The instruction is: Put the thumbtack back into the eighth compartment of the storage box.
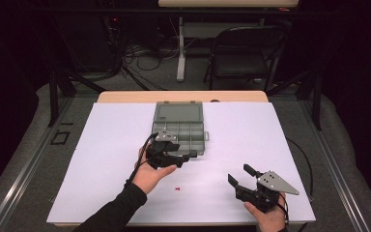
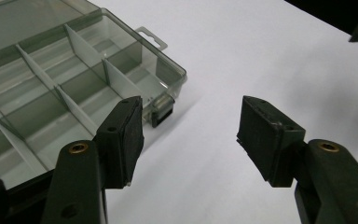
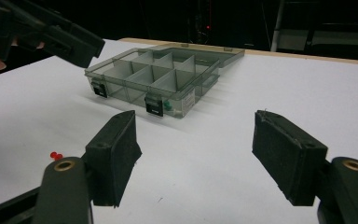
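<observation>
Visibly one organiser box [image 1: 179, 126], one red pushpin [image 1: 177, 188], two hand-held grippers.

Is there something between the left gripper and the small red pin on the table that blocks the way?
No. Only bare white table lies between the open left gripper and the red pin.

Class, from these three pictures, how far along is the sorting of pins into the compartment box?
Done: the compartment box lies open on the white sheet, and something small and green sits in a front corner compartment. In hand: nothing; the left gripper is open and empty at the box's front edge, and the right gripper is open too. Left: the red pushpin lies loose on the sheet.
</observation>
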Motion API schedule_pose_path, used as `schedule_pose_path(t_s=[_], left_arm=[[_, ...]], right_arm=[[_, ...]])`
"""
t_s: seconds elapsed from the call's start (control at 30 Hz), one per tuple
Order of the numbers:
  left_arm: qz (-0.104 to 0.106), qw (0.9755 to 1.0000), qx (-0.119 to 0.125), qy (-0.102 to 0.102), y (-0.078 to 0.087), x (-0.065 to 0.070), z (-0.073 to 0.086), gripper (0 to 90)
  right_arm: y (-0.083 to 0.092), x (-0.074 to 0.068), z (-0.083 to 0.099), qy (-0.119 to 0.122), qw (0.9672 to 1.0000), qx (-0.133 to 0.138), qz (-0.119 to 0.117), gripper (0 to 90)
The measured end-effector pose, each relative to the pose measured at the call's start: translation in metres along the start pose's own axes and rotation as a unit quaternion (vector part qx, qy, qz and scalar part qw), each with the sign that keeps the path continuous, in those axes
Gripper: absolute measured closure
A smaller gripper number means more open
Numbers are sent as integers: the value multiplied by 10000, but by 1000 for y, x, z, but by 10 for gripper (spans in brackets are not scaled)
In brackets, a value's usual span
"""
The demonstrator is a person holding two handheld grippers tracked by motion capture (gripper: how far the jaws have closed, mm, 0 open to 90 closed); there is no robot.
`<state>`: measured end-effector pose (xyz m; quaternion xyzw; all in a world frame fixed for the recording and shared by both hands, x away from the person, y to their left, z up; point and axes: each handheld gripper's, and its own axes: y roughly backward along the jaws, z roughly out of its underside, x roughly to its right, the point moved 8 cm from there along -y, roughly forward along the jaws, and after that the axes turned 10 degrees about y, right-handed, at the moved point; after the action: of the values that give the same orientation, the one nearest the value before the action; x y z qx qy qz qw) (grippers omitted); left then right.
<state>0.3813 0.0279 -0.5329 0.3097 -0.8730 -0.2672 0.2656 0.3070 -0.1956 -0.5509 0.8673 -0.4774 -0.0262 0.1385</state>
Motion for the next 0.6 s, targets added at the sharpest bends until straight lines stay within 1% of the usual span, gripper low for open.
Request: schedule_pose_path(t_s=[0.1,0.23,0.33,0.43,0.47,0.53,0.57,0.6], left_arm=[[109,9999,33,31,5,3,10,411],[199,9998,51,80,11,4,23,418],[198,9997,104,102,14,2,35,431],[233,9997,67,88,16,1,47,447],[276,9995,63,107,16,1,50,459],[269,9996,39,79,17,2,56,488],[244,9997,10,7,17,2,59,499],[240,9997,29,-20,17,2,61,511]], right_arm=[[0,-1,0,6,10000,11,-6,302],[0,-1,0,-7,10000,0,5,302],[1,0,0,-17,10000,0,6,302],[0,0,0,6,10000,-2,12,302],[0,0,0,10,10000,3,11,302],[0,-1,0,15,10000,6,4,302],[0,-1,0,12,10000,5,6,302],[0,-1,0,13,10000,6,7,302]])
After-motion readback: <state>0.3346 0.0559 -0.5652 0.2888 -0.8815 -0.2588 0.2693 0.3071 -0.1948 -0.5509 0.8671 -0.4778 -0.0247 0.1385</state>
